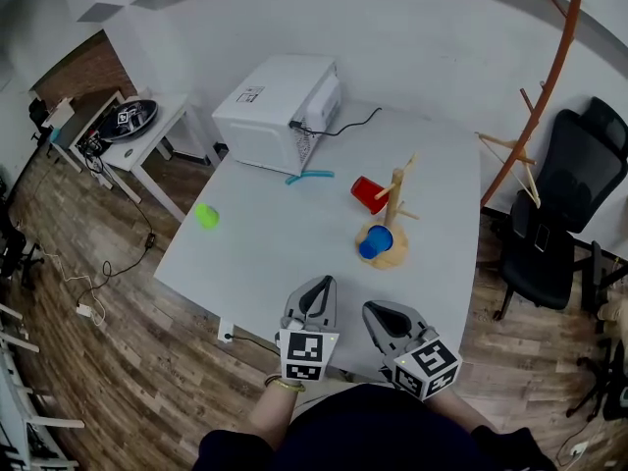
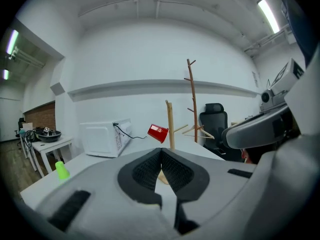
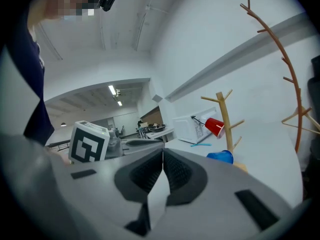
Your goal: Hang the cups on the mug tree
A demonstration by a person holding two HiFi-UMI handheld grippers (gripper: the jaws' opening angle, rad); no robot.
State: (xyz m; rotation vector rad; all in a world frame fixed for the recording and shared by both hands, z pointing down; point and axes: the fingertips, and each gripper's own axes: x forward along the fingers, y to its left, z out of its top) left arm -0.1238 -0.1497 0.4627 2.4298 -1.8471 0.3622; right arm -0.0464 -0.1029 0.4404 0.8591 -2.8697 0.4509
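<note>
Wooden and upright, the mug tree (image 1: 394, 204) stands right of centre on a white table (image 1: 285, 263), its trunk vertical and its pegs slanting up and outward. From the head camera, a red cup (image 1: 369, 193) hangs on a peg at the trunk's 9 o'clock. A blue cup (image 1: 375, 241) sits at the tree's base at 7 o'clock, and a green cup (image 1: 206, 215) sits well apart near the table's left edge. Both tools hover side by side at the near edge, at 6 o'clock. The left gripper (image 1: 316, 287) and the right gripper (image 1: 378, 310) are each clenched on nothing, pads pressed together in their own views.

Only the left gripper view shows the red cup's lean: its long axis runs along the peg, wider end toward the trunk, outer end raised. That view also shows the green cup at 8 o'clock with its narrow end up, but its own jaws cover the tree's base and the blue cup. The right gripper view picks up the blue cup beside the base at 3 o'clock. The gripper body partly cuts it off, so whether it stands or lies cannot be told. The left tool's marker cube (image 3: 89, 143) shows there at 9 o'clock.

A microwave (image 1: 275, 111) and a teal strip (image 1: 309, 176) lie beyond the tree at 11 o'clock. A coat stand (image 1: 549, 86) and an office chair (image 1: 574, 194) stand off the table at 2 o'clock.
</note>
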